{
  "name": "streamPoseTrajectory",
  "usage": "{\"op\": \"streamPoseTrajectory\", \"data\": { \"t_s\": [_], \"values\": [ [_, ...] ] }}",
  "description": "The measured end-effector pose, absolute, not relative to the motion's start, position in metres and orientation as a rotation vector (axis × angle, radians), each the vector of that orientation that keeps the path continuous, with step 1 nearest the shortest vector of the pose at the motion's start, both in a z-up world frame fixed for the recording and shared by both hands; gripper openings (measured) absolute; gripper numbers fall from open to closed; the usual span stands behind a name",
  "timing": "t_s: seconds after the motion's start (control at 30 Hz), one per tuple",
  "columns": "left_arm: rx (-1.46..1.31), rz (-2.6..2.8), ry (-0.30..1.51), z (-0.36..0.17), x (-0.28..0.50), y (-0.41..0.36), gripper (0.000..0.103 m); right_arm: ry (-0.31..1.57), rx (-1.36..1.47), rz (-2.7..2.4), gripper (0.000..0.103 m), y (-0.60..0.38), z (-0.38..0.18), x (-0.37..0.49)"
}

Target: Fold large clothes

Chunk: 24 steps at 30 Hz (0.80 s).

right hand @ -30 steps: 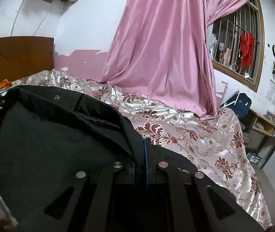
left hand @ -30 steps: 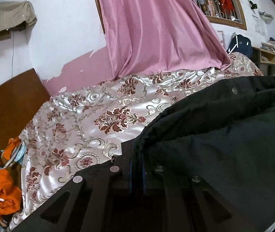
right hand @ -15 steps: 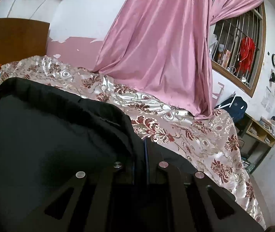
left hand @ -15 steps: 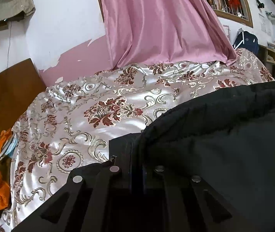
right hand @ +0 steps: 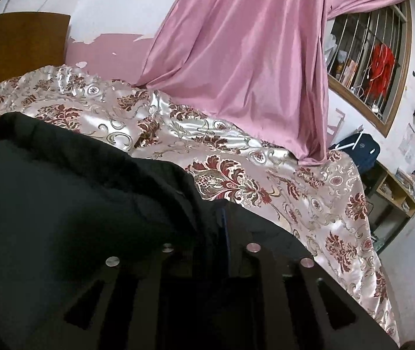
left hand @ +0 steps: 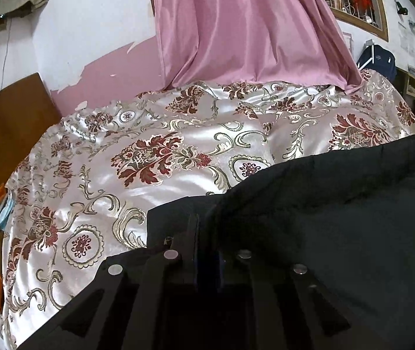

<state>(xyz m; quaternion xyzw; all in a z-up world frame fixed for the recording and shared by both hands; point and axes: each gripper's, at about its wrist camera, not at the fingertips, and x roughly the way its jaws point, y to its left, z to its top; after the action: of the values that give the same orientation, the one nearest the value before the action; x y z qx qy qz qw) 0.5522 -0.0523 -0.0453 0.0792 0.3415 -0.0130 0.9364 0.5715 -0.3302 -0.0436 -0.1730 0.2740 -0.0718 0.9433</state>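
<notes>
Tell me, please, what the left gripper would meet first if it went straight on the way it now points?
Probably the floral satin bedspread: the left gripper, its jaws opening with the black garment between them, points down at it. Depth is unclear.

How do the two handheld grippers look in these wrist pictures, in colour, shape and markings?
Both the left gripper and the right gripper are matte black, with flat angular finger links that have slot-shaped cut-outs. Each has round silver fasteners across the links. A thin blue edge shows along the inner pads. No cables, hands or sleeves are visible.
</notes>
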Motion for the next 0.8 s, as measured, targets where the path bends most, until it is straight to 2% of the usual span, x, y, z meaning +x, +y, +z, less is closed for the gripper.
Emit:
{"op": "streamPoseTrajectory", "data": {
  "t_s": [0.2,0.3,0.37,0.43,0.5,0.8],
  "values": [
    [0.167,-0.026,0.699,-0.053,0.559,-0.057,0.012,0.589,-0.297,-0.139,0.024,-0.342,-0.05,0.579],
    [0.168,-0.024,0.708,-0.055,0.563,-0.058,0.012,0.602,-0.264,-0.158,0.039,-0.352,-0.052,0.586],
    [0.164,-0.029,0.725,-0.057,0.566,-0.057,0.014,0.611,-0.228,-0.174,0.057,-0.36,-0.053,0.59],
    [0.154,-0.022,0.738,-0.06,0.569,-0.055,0.021,0.619,-0.175,-0.187,0.069,-0.372,-0.056,0.592],
    [0.144,-0.012,0.742,-0.061,0.57,-0.054,0.029,0.637,-0.11,-0.152,0.072,-0.384,-0.06,0.594],
    [-0.02,-0.104,0.76,-0.066,0.577,-0.032,0.035,0.656,-0.016,-0.112,0.077,-0.399,-0.076,0.595]
  ]
}}
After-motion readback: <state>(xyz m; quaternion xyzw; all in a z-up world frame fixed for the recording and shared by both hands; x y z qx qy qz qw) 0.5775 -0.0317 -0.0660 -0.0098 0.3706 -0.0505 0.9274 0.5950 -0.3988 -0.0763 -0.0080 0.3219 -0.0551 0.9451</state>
